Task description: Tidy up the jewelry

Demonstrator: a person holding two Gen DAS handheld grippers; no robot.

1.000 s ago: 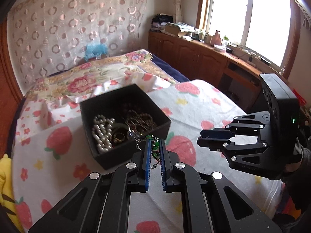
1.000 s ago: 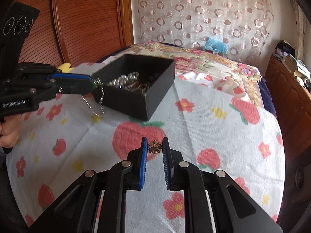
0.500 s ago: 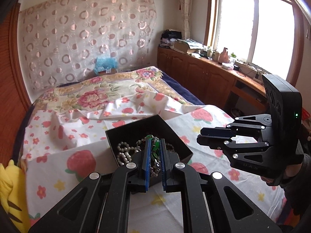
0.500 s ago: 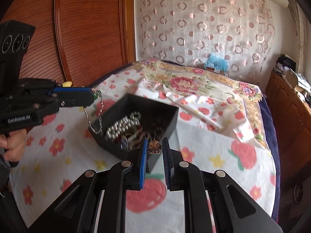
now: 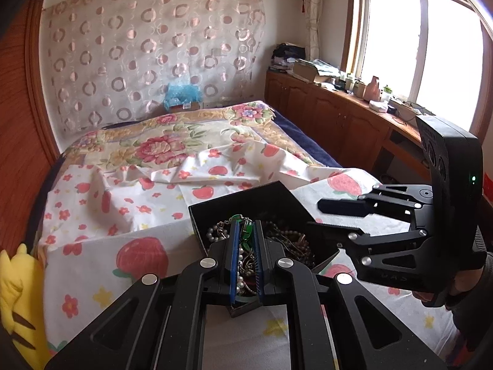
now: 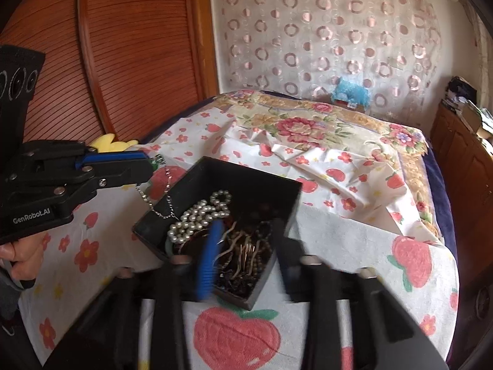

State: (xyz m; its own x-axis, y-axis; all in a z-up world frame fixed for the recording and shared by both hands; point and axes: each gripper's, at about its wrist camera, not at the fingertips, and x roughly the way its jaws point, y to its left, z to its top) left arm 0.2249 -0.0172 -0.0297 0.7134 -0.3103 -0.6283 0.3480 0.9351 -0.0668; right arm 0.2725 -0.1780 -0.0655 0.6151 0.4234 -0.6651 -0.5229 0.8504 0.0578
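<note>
**Almost all the jewelry is in the box**

The black box [image 6: 215, 225] sits low in the middle of the right wrist view, on the strawberry sheet [image 6: 354, 246]. It already holds a lot: a white pearl string [image 6: 197, 215] near its left side, and a pile of dark beads and chains [image 6: 243, 256] next to it. That part looks done.

Your right gripper [image 6: 243, 252] is over the box, at the bottom of that view. Its jaws have just been opening, and they look blurry. Nothing is pinched between them now. I cannot pick out any dropped piece in the pile.

Your left gripper [image 5: 245, 240] is shut tight on the green necklace [image 5: 245, 231]. You see the green stones between its blue pads in the lower middle of the left wrist view. In the right wrist view the silver chain [image 6: 160, 197] hangs down from it and dips at the box's left edge, in the middle left of the frame.

So one piece is left, I think. The necklace still needs to go in. I see no other jewelry lying on the sheet.
</note>
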